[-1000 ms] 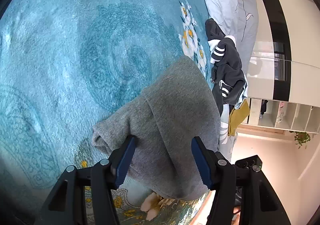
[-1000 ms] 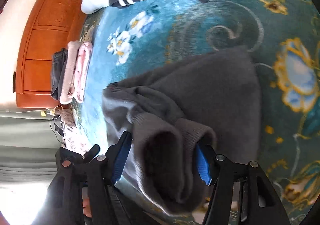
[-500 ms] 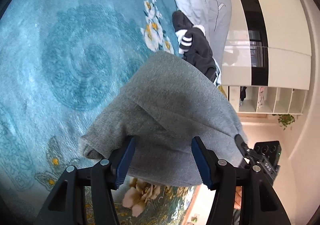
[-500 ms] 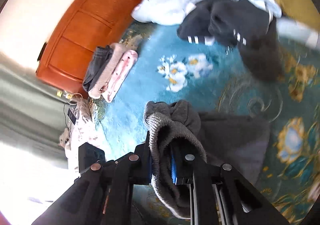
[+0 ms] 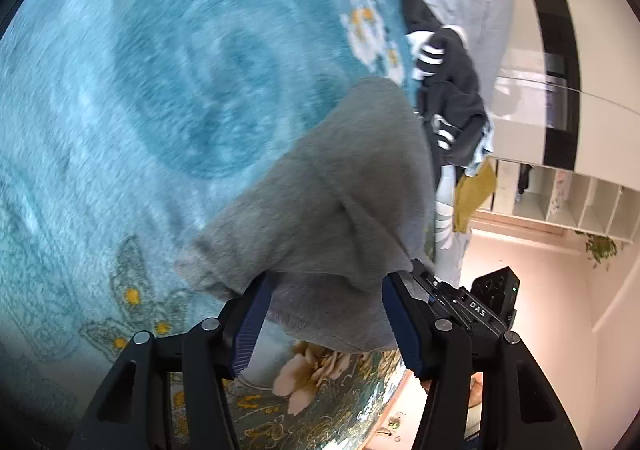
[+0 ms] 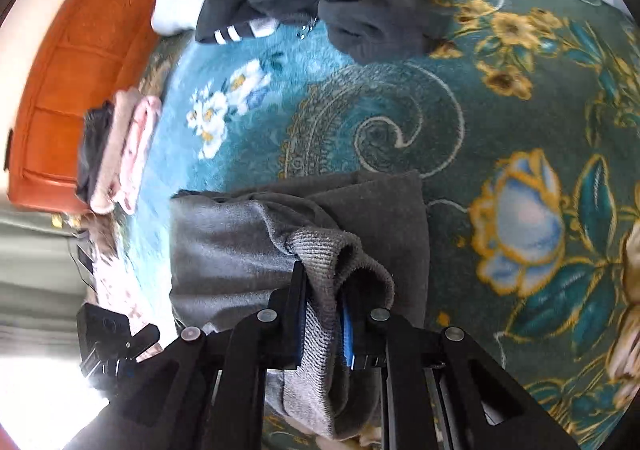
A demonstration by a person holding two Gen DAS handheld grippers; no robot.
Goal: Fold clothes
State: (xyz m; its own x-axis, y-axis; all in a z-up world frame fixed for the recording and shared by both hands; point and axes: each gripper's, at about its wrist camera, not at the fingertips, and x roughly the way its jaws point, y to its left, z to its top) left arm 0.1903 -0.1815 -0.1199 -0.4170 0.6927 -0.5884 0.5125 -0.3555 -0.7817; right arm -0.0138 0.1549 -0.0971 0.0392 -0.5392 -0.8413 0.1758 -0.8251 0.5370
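The right gripper (image 6: 322,314), wide open a second ago, is now clamping the grey sweater's (image 5: 352,186) ribbed hem on the bed (image 6: 400,110); the left gripper's (image 5: 324,314) jaws are standing open around the sweater, so folding is starting.

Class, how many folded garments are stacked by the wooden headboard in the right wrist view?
3: a dark one nearest the headboard, a beige one in the middle, and a pink one outermost. More may be hidden beneath.

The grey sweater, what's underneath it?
The grey sweater lies on the teal floral blanket, which shows all around it. Whatever is directly beneath the folded fabric is covered.
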